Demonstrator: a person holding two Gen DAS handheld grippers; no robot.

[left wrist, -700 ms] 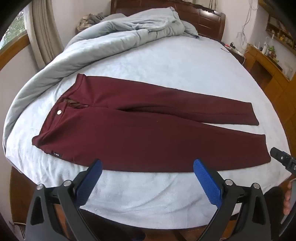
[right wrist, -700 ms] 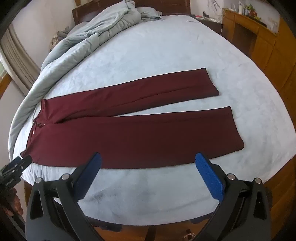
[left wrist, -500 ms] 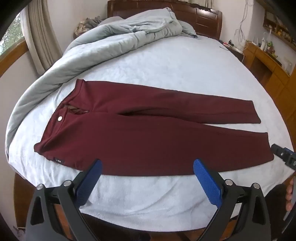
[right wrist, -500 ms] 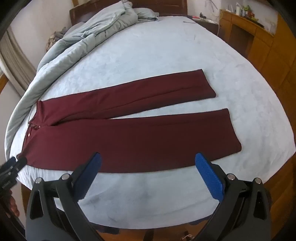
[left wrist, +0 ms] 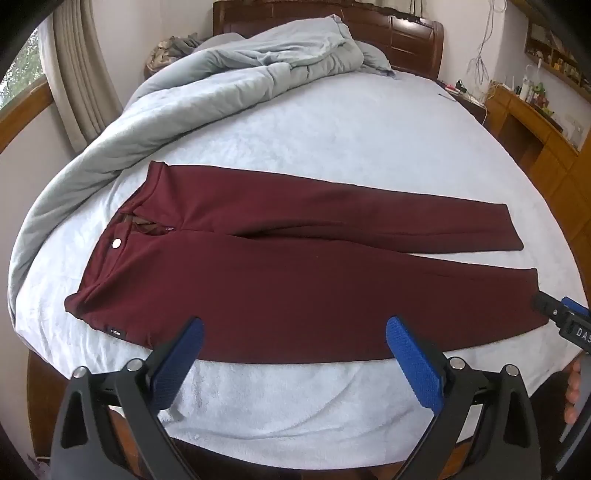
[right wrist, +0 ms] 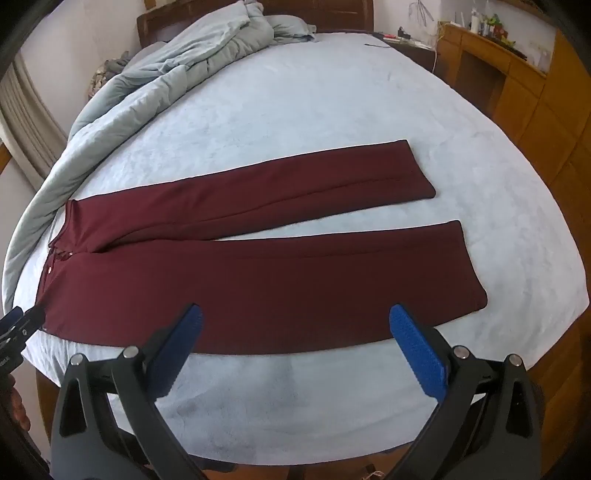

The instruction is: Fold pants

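Note:
Dark red pants (left wrist: 295, 273) lie flat on the pale blue bed, waistband at the left with a silver button (left wrist: 116, 243), both legs spread toward the right. They also show in the right wrist view (right wrist: 258, 273). My left gripper (left wrist: 293, 350) is open and empty, hovering just above the near edge of the near leg. My right gripper (right wrist: 295, 339) is open and empty over the same near leg, further toward the hem. The right gripper's tip shows at the right edge of the left wrist view (left wrist: 561, 317).
A grey duvet (left wrist: 184, 99) is bunched along the bed's left side and head. A wooden headboard (left wrist: 399, 33) stands at the back. Wooden cabinets (right wrist: 535, 96) with small items stand to the right. The bed's front edge (left wrist: 295, 435) is close to me.
Both grippers have moved slightly forward and lower toward the near leg of the pants. Both stay open. The pants have not moved.

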